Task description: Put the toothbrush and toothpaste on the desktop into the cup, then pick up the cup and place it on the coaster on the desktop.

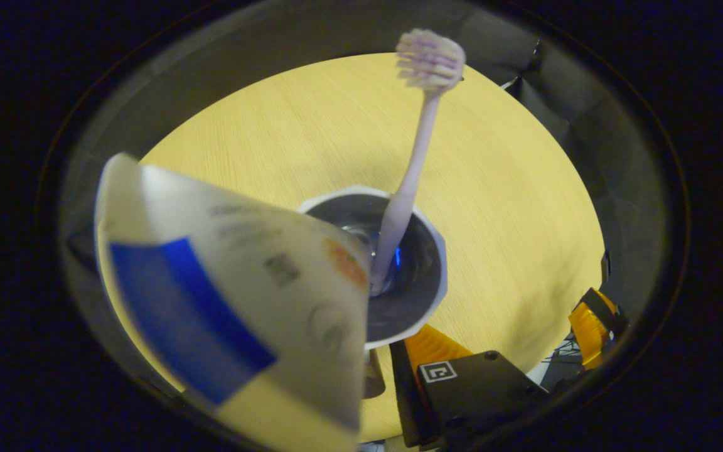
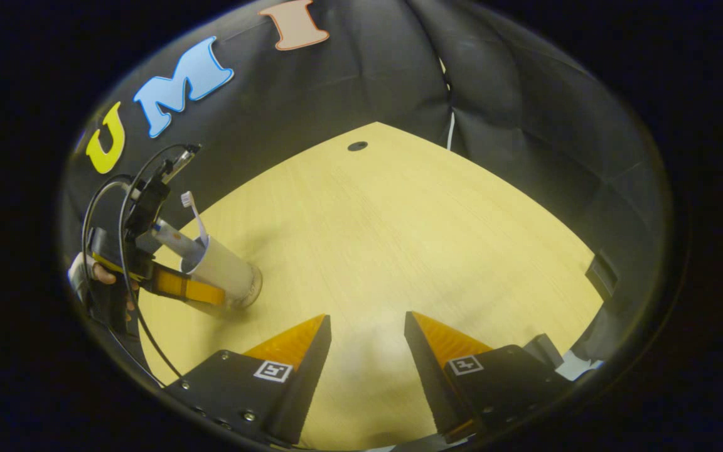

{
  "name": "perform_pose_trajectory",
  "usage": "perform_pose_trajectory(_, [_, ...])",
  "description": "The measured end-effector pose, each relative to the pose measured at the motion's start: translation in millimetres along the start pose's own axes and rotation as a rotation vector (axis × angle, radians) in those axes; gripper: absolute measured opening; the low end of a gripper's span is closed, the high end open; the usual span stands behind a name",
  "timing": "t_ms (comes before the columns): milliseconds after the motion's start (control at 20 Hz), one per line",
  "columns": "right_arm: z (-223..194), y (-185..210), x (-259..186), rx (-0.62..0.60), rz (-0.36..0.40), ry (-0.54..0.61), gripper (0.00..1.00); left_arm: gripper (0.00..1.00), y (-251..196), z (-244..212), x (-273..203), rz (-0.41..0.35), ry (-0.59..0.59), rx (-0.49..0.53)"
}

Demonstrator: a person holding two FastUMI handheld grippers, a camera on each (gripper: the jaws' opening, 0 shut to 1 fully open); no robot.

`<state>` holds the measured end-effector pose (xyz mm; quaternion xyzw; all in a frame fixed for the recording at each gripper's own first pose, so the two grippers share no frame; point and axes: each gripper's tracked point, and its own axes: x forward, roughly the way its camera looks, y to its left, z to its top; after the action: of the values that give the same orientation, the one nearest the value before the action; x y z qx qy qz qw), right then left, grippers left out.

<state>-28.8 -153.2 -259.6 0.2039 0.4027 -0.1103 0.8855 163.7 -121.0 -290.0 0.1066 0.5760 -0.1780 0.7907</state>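
Observation:
A white cup [image 1: 440, 263] with a dark inside stands on the yellow wooden desktop [image 1: 512, 207]. A pale purple toothbrush [image 1: 415, 157] stands in it, bristles up. The white and blue toothpaste tube [image 1: 223, 282] leans with one end in the cup, its wide end close to the left gripper view's camera. My left gripper [image 1: 364, 342] hangs over the cup; one finger [image 1: 430, 351] shows a gap beside the tube, the other is hidden behind the tube. In the right gripper view the cup [image 2: 226, 273], toothbrush [image 2: 193, 213], tube [image 2: 170, 237] and left gripper [image 2: 167, 282] sit far left. My right gripper [image 2: 368, 326] stands open over bare desktop.
A hand [image 2: 95, 276] holds the left gripper, with black cables [image 2: 117, 220] looping above it. A small dark hole [image 2: 357, 146] lies near the desktop's far edge. The black cloth wall [image 2: 524, 125] closes the desk in at the back and right.

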Motion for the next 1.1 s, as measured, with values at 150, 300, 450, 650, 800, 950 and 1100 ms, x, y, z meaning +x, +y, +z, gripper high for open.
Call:
perform_pose_trajectory(150, [8, 15, -6, -0.021, 0.03, -0.013, 0.75, 0.55, 21, 8, -35, 0.009, -0.067, -0.017])
perform_pose_trajectory(300, [27, 37, -14, -0.086, 0.069, -0.053, 0.75, 0.54, 48, 14, -90, -0.009, -0.184, -0.053])
perform_pose_trajectory(450, [52, 64, -30, -0.155, 0.118, -0.117, 0.75, 0.54, 66, 0, -138, -0.019, -0.319, -0.087])
perform_pose_trajectory(650, [95, 105, -66, -0.243, 0.179, -0.247, 0.75, 0.54, 113, 3, -217, 0.027, -0.59, -0.119])
perform_pose_trajectory(800, [132, 137, -96, -0.316, 0.226, -0.37, 0.75, 0.53, 149, -8, -282, 0.108, -0.786, -0.143])
perform_pose_trajectory(950, [167, 170, -131, -0.373, 0.275, -0.497, 0.75, 0.53, 168, -35, -328, 0.175, -0.955, -0.182])
perform_pose_trajectory(1100, [185, 191, -166, -0.393, 0.309, -0.624, 0.75, 0.53, 185, -52, -359, 0.251, -1.129, -0.216])
